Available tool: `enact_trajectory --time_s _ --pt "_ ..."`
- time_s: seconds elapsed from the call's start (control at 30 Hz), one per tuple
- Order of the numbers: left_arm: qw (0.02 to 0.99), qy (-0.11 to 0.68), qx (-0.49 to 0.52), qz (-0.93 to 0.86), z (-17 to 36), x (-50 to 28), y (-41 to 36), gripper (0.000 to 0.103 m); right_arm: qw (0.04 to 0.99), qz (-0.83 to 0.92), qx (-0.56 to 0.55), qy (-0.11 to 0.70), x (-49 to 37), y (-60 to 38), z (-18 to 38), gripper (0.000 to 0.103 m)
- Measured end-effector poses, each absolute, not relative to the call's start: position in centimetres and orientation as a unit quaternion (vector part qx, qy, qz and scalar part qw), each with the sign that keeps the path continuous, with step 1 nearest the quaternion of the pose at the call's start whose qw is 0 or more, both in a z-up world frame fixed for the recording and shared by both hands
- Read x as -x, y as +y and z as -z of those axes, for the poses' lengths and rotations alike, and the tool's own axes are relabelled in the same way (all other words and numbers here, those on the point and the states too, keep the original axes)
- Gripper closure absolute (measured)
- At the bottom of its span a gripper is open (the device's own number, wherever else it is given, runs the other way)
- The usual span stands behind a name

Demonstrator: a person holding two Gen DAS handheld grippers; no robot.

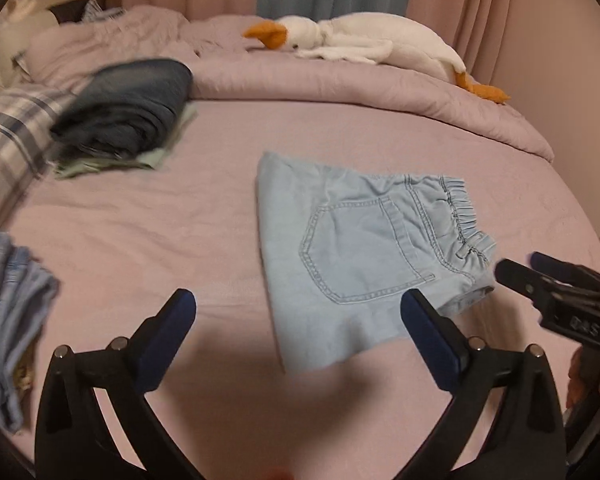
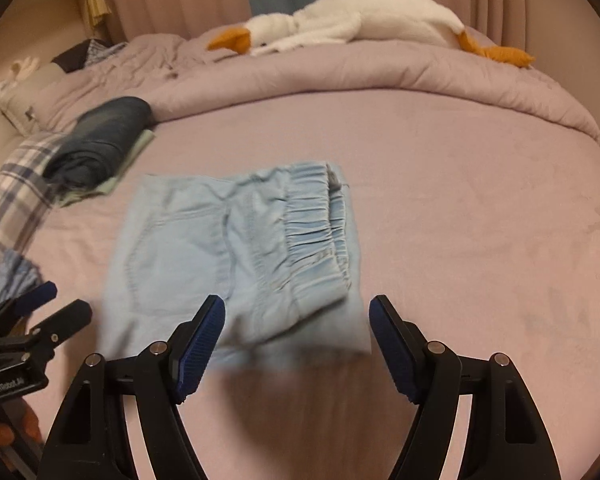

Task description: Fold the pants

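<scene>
Light blue pants (image 1: 356,256) lie folded into a compact rectangle on the pink bed sheet, back pocket up, elastic waistband to the right. They also show in the right wrist view (image 2: 236,256). My left gripper (image 1: 300,304) is open and empty, just in front of the pants' near edge. My right gripper (image 2: 296,312) is open and empty, its jaws either side of the pants' near right corner. The right gripper shows at the right edge of the left wrist view (image 1: 520,268). The left gripper shows at the left edge of the right wrist view (image 2: 66,302).
A stack of folded dark clothes (image 1: 128,108) lies at the back left on the bed (image 1: 380,128). A plaid pillow (image 1: 8,140) and more blue fabric (image 1: 8,312) sit on the left. A rolled duvet (image 1: 340,80) and a white goose plush (image 1: 364,40) lie at the back.
</scene>
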State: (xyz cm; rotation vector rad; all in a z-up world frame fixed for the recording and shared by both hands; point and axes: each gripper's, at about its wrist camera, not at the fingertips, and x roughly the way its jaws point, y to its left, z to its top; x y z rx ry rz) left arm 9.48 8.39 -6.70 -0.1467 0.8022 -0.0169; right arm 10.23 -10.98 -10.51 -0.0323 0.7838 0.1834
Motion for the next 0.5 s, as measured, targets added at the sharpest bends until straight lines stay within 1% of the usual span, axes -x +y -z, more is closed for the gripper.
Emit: enact_trajectory --time_s 0.03,0.1,0.2,0.3,0.5 --pt "0.917 0.393 0.065 0.000 6.2 -8.9 8.2 0.000 0.921 -0.088 0.018 0.379 -9.7 -10.9 10.0 0.014" --pt "0.918 0.393 0.054 -0.014 5.4 -7.8 7.8 0.000 0.925 -0.093 0.020 0.367 -8.2 -10.7 8.9 0.008" --pt "0.921 0.386 0.040 -0.030 4.1 -6.0 7.1 0.000 0.928 -0.099 0.035 0.357 -6.6 -10.0 7.8 0.007" --pt "0.922 0.383 0.047 -0.030 3.4 -4.7 6.9 0.000 0.933 -0.105 0.055 0.339 -5.5 -9.4 7.1 0.002" --pt "0.921 0.384 0.051 -0.033 3.0 -3.5 6.5 0.000 0.930 -0.111 0.065 0.343 -4.4 -8.7 7.4 0.002"
